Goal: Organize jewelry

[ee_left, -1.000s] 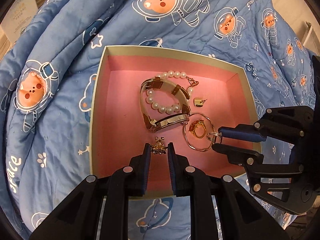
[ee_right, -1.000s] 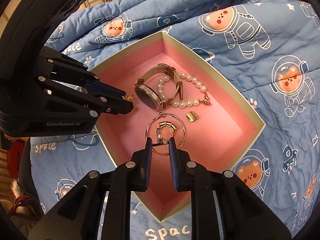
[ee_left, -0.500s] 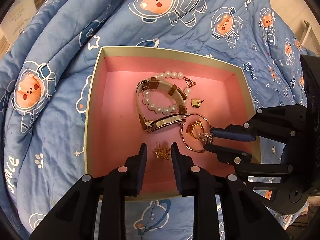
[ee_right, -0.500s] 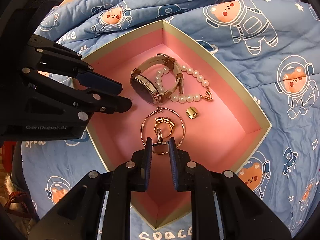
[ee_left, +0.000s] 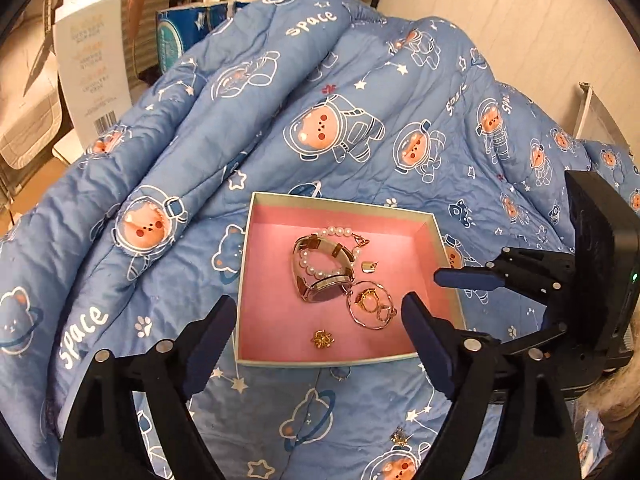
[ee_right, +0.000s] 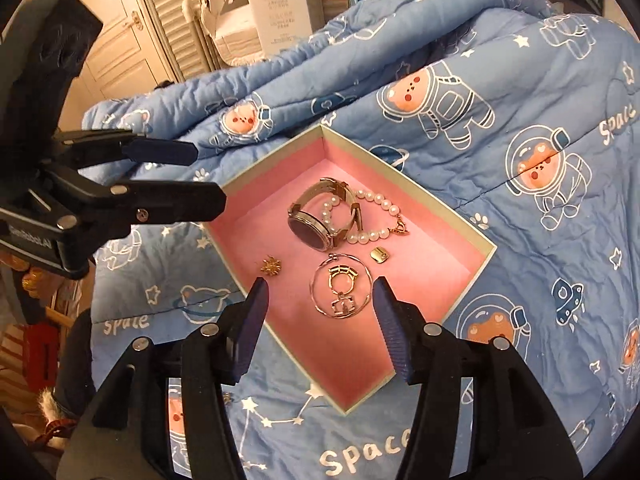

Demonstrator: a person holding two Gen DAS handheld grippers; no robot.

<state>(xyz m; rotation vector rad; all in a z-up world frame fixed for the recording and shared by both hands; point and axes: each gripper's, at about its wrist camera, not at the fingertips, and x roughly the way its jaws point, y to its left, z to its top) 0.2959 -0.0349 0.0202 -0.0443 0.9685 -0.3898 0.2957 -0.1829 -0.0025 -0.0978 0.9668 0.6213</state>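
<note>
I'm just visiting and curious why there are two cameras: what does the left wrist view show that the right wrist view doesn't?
Only the left wrist view shows a small gold charm lying on the quilt outside the box. Only the right wrist view shows the cream louvered door behind the bed. Both share the pink-lined square box, its beige-strapped watch, white pearl bracelet, large gold hoop and the blue astronaut-bear quilt.

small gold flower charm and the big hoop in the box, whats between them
Only bare pink lining between the flower charm and the hoop; the right wrist view shows it.
</note>
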